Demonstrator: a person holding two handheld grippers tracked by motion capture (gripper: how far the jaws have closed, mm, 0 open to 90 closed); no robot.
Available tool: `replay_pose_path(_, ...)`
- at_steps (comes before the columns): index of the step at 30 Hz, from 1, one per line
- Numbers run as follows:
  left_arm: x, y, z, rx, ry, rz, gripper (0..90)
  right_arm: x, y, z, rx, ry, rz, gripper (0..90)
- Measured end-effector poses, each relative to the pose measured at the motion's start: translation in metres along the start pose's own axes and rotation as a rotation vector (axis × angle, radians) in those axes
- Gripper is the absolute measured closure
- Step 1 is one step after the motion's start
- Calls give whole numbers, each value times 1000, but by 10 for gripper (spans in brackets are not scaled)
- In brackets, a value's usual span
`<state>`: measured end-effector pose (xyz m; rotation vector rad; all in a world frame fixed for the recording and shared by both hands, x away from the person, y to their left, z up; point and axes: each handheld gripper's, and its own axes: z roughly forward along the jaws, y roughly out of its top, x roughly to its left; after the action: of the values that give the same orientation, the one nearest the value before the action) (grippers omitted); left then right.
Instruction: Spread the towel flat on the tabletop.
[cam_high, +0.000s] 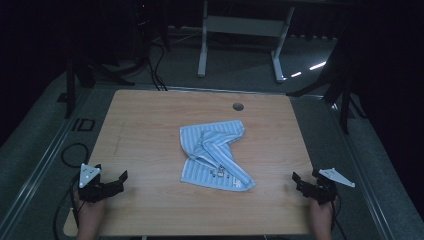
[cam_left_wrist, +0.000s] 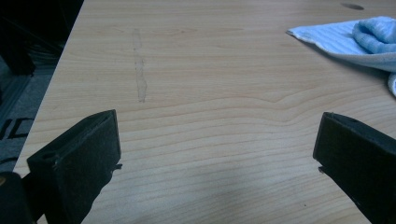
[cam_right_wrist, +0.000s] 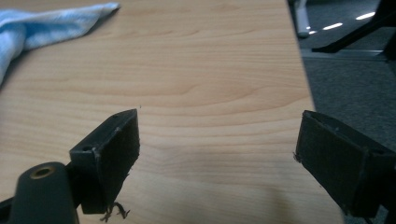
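A crumpled light-blue striped cloth (cam_high: 216, 155) lay near the middle of the wooden surface (cam_high: 150, 120), partly folded over itself, with a few small dark marks on the fold nearest the person. The left gripper (cam_high: 107, 184) sat at the near left corner of the surface and the right gripper (cam_high: 306, 184) at the near right edge — both well apart from the cloth, one on either side of it.

In the left gripper view the jaws stood wide apart with nothing between them, only bare wood, and a corner of the cloth (cam_left_wrist: 345, 39) showed at the upper right. The right gripper view showed the same — jaws spread wide and empty over the surface close to its right edge, the cloth (cam_right_wrist: 44, 25) at the upper left. A faint pale streak (cam_left_wrist: 139, 70) ran along the wood ahead of the left gripper. A round dark hole (cam_high: 238, 106) sat in the surface beyond the cloth.
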<state>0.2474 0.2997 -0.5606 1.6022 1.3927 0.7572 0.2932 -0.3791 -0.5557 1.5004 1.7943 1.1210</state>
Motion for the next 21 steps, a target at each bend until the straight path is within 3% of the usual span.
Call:
replay_pose_path(4, 0, 0, 0, 9, 1, -10, 6, 1, 0, 2, 23, 10, -18, 135)
replay_pose_path(6, 1, 1, 0, 12, 10, -34, 6, 3, 1, 3, 37, 13, -23, 138)
replay_pose_path(9, 1, 1, 0, 21, -3, -43, 6, 3, 1, 4, 53, 25, -29, 138)
replay_pose_path(12, -1, 2, 2, 75, -49, -31, 6, 3, 2, 5, 71, 58, -43, 138)
replay_pose_path(15, -4, 6, 3, 126, -87, -4, 6, 4, 2, 6, 101, 68, -91, 140)
replay_pose_path(17, -5, 11, 3, 172, -146, 8, 6, 5, 3, 7, 126, 105, -116, 143)
replay_pose_path(19, -8, 16, 3, 262, -185, 78, 6, 5, 6, 7, 167, 138, -135, 147)
replay_pose_path(21, -10, 20, 2, 335, -191, 148, 6, 5, 9, 5, 189, 147, -162, 149)
